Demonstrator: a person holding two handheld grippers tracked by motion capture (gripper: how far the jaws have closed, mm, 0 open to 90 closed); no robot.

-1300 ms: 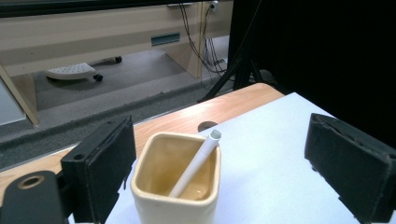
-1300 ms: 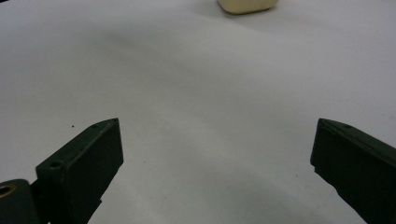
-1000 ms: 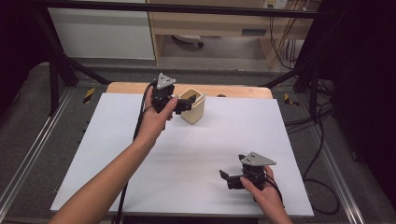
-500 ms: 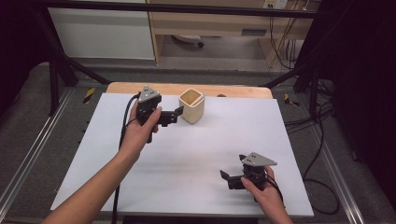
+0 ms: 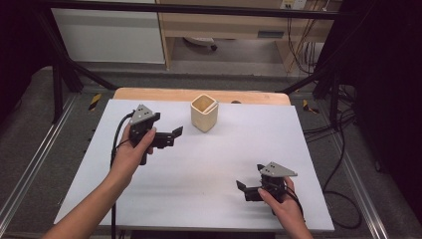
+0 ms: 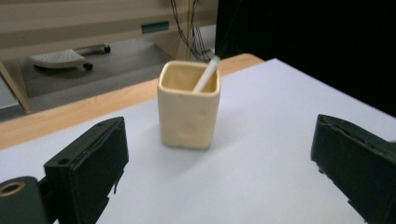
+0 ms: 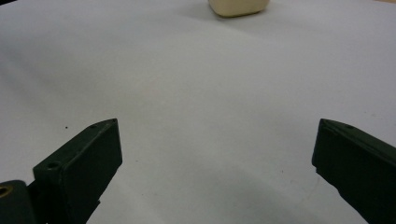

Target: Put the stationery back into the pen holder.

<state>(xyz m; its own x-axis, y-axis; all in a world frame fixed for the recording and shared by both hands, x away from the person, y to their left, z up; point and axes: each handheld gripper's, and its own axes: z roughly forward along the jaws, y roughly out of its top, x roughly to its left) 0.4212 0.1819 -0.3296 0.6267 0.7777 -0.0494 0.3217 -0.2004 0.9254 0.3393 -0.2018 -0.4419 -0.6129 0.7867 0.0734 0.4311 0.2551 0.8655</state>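
Left claw (image 5: 175,135) has its jaws spread wide with nothing between them. It hangs above the table (image 5: 149,199), pointing at the cream square cup (image 5: 204,113), which stands upright just ahead of the jaw tips — near, not touching. A white stick (image 5: 212,105) leans inside the cup, top end resting on the far rim corner and poking a little above it; in the left gripper view the cup (image 6: 188,105) sits ahead between the two jaws, nearer the left-hand one, with the stick (image 6: 207,74) tilted toward the right-hand jaw.

Right claw (image 5: 243,189) is also spread wide and empty, low over the white sheet, well apart from the cup; its own view catches the cup's base (image 7: 238,6) far ahead.

Risks as I judge them:
- Cup looks light with smooth walls. If the left claw swings forward with the jaws off-centre, one jaw hits a wall first and shoves or tips the cup toward the far table edge behind it.
- The stick is loose — any knock on the rim could flip it out.
- A grip high on the cup near the rim may pinch the stick's end or squeeze the cup out of the jaws.
- Cable trailing from the left claw could drag across the sheet.
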